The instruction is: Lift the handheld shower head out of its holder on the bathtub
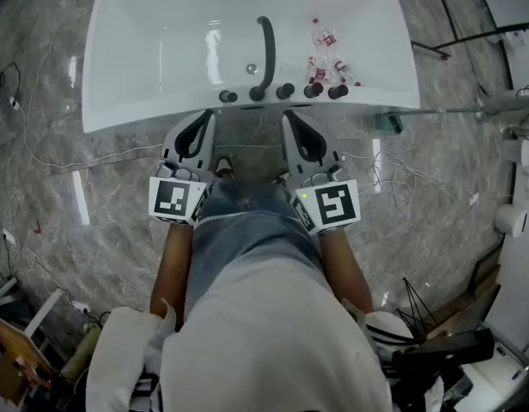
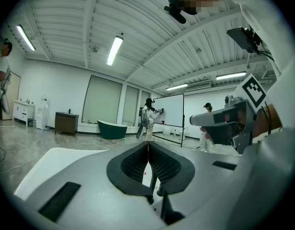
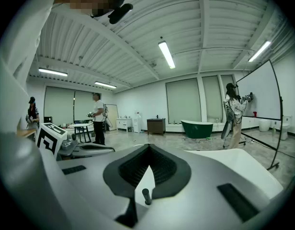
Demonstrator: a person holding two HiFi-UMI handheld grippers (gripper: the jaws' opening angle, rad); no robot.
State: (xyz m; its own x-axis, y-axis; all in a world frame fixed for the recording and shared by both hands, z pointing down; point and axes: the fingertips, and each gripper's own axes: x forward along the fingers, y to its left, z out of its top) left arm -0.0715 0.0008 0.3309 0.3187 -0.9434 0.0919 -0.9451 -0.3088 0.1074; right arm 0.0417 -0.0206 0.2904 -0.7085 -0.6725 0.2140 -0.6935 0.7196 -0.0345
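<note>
Both pairs of jaws closed, empty: grey left gripper [image 1: 208,115] and grey right gripper [image 1: 288,117] before the glossy white bathtub [image 1: 136,50]; the curved black handheld shower head [image 1: 266,54] rests in its holder.

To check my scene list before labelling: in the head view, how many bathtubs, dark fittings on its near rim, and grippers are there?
White bathtub: 1
Long dark curved fitting: 1
Dark round knobs beside it: 4
Grippers: 2, left gripper and right gripper
Total: 8
</note>
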